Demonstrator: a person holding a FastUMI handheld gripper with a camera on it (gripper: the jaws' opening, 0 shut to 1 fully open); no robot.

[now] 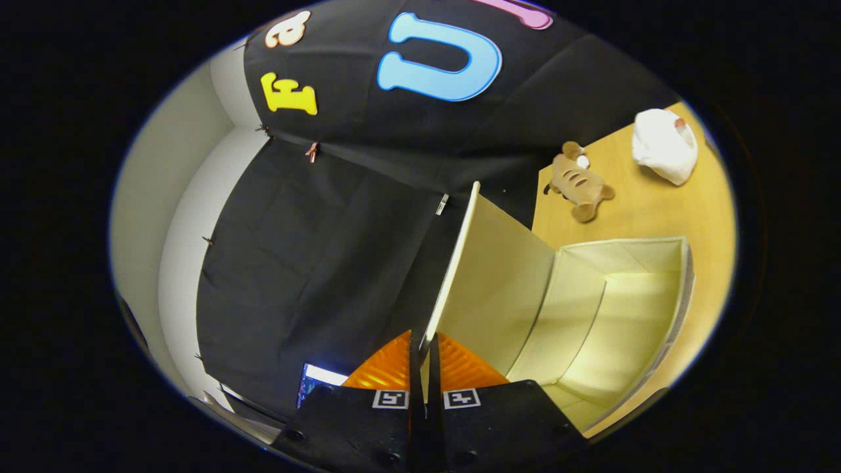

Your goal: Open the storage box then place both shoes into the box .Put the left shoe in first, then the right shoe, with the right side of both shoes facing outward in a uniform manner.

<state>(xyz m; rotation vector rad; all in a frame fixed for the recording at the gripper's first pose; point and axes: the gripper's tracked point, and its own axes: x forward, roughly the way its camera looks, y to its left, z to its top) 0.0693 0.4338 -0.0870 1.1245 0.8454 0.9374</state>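
Here, going from my left, I see a pale wall and the black cloth of the booth hanging beside it, held with small clips. Low down near the jaws, a small lit screen [320, 380] peeks out from under the cloth. My gripper [424, 358] sits next: its jaws are pressed nearly together, pinching the thin edge of the storage box lid [489, 276], which passes straight between the two fingers [387, 368]. The lid is cream-coloured and swung up, standing away from the box opening and running from the fingers out toward the cloth. To the right of the lid lies the storage box [631, 309] itself, open, its cream inside walls bare and lit. It rests on the wooden bench [647, 210]. Beyond the box, on the bench near the cloth, lies a small brown plush toy [578, 184] with dark stripes on its back. Farther right, well apart from the toy, sits a white shoe [665, 146] near the bench's far edge; I cannot tell whether it is the left one or the right one.
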